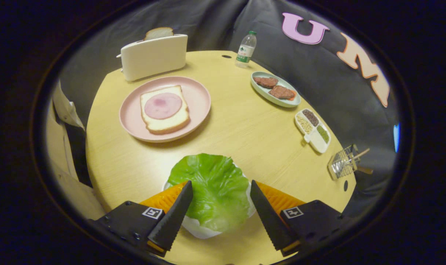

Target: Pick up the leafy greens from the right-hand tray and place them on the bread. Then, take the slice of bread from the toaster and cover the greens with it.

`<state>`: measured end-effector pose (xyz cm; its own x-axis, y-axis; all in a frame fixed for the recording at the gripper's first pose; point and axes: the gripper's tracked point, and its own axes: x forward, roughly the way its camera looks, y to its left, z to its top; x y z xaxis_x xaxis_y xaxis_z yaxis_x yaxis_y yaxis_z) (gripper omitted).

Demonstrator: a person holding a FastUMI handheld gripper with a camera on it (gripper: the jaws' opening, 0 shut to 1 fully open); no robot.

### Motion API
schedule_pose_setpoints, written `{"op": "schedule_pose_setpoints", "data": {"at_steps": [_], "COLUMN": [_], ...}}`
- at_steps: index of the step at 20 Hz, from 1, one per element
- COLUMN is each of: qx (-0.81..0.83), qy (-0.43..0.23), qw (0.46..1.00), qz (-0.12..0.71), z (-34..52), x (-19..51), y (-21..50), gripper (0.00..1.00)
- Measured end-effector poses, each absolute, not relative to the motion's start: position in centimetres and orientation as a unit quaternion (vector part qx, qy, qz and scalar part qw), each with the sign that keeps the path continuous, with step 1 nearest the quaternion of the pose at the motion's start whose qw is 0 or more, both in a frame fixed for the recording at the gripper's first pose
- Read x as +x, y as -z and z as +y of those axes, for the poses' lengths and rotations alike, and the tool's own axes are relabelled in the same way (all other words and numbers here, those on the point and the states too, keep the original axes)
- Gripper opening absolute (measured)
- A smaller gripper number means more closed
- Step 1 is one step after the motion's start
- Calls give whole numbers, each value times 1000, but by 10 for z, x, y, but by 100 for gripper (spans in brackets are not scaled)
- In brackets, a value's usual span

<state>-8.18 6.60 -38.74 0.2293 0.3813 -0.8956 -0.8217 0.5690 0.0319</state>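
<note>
A green lettuce leaf (213,187) lies on a white tray (199,228) right between my fingers. My gripper (221,187) is open, its fingers on either side of the leaf, apart from it. Beyond the fingers a pink plate (199,97) holds a slice of bread (165,123) topped with a round pink slice of ham (163,105). Behind the plate stands a white toaster (154,56) with another bread slice (159,32) sticking up out of its slot.
On the round wooden table (245,129) there is a water bottle (246,49) at the back, a pale green dish (259,90) with meat patties, a divided white dish (318,145) of grains and a wire holder (342,163) near the edge. A person's pale sleeve (63,110) is beside the table.
</note>
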Motion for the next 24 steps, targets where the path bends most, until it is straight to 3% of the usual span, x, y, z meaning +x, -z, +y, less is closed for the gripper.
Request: {"op": "schedule_pose_setpoints", "data": {"at_steps": [8, 15, 22, 24], "qx": [-219, -176, -171, -181], "qy": [-410, -388, -371, -371], "qw": [703, 692, 704, 712], "qz": [538, 583, 581, 568], "z": [63, 58, 62, 64], "x": [-102, -104, -103, -103], "y": [412, 415, 416, 413], "gripper": [100, 91, 16, 10]}}
